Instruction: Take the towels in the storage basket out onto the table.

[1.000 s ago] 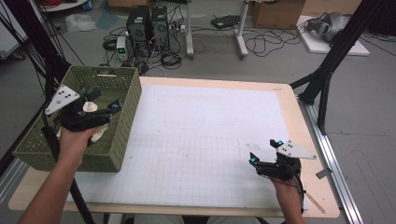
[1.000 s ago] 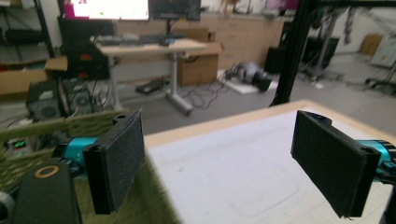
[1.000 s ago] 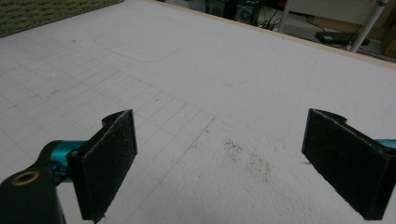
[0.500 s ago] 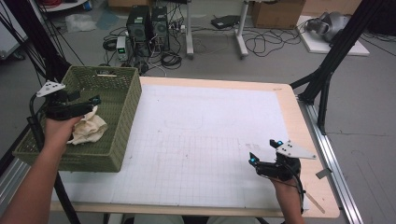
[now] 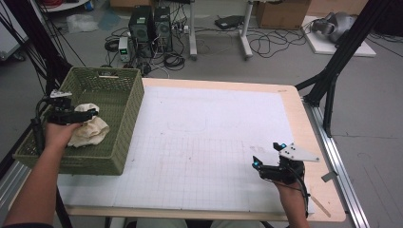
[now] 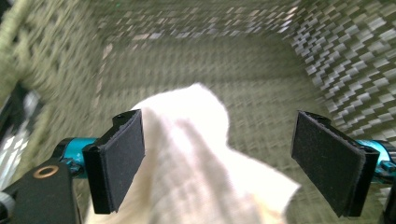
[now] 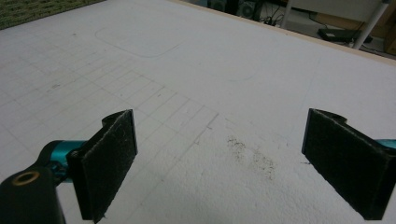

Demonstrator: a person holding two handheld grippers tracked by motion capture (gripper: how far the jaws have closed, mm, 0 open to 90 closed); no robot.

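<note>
A crumpled cream cloth [image 5: 89, 131] lies inside the green woven basket [image 5: 127, 118] at the table's left edge. My left gripper [image 5: 87, 114] hovers over the basket's left side, just above the cloth. In the left gripper view its jaws stand wide apart: the left gripper [image 6: 224, 163] is open. The cloth [image 6: 196, 158] rises between them, its fold close to the left pad [image 6: 119, 163]. My right gripper [image 5: 267, 156] rests low over the white grid mat [image 5: 214, 137] near the front right. The right gripper [image 7: 224, 163] is open, with bare mat between its pads.
The basket overhangs the table's left edge. A faint dark smudge [image 7: 252, 156] marks the mat ahead of the right gripper. Black stand legs [image 5: 332, 71] rise at the table's far right. Computers and cables [image 5: 152, 28] sit on the floor beyond.
The left gripper let go of the cloth, which dropped into the basket, and the hand drew back toward the basket's left wall. The right gripper stayed put.
</note>
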